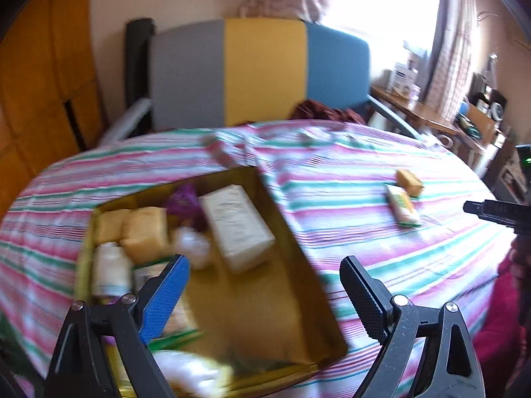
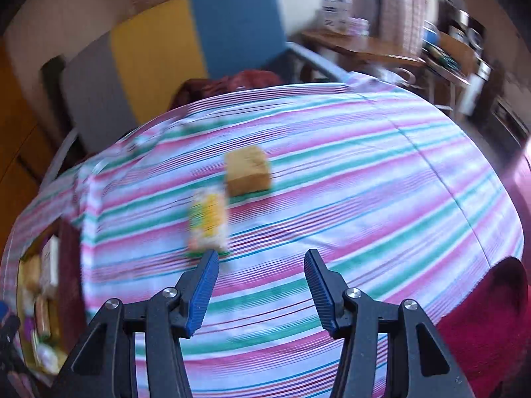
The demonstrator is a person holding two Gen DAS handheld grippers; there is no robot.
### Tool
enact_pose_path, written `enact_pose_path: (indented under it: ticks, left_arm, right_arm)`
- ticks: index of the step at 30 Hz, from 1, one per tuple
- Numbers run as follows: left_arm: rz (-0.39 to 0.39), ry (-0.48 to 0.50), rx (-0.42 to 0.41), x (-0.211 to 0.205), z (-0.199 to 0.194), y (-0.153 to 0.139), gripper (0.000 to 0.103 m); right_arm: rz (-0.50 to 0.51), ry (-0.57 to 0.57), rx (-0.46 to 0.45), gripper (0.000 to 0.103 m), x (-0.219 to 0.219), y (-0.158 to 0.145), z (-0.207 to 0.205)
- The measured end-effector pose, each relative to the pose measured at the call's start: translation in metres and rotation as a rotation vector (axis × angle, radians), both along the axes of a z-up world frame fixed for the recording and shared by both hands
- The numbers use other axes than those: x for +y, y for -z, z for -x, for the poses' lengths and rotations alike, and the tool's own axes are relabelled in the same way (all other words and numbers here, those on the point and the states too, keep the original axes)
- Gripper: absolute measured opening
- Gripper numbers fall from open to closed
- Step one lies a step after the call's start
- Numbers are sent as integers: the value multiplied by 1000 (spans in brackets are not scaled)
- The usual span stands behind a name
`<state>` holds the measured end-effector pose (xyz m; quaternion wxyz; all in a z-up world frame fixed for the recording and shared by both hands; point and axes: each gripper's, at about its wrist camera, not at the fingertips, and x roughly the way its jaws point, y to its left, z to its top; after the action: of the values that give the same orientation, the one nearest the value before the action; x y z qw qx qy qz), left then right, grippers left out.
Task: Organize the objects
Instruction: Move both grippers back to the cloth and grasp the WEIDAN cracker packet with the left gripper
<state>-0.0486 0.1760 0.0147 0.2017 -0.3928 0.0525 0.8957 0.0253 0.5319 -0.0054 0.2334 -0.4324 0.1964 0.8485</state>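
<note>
A shallow golden box lies on the striped bedcover and holds a white carton, tan blocks, a white bottle, a purple packet and white puffs. My left gripper hangs open over the box with nothing between its fingers. Out on the cover lie a tan block and a yellow-green packet. My right gripper stands open just short of the packet and holds nothing. The box shows at the left edge of the right wrist view.
The striped cover spreads wide around the two loose items. Behind it stands a grey, yellow and blue headboard with a dark red cloth at its foot. A cluttered wooden desk is at the back right. A red sleeve is at the lower right.
</note>
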Motion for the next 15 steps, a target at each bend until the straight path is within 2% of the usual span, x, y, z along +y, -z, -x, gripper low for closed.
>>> enact_pose_path:
  ticks: [3, 7, 15]
  left_arm:
    - [-3, 45, -28, 30, 6, 2, 93]
    - [22, 104, -47, 75, 14, 7, 93]
    - [69, 200, -105, 172, 36, 29, 93]
  right_arm:
    - [19, 60, 1, 54, 22, 14, -10]
    - [105, 85, 6, 54, 37, 33, -15]
    - [199, 117, 37, 54, 49, 41, -19]
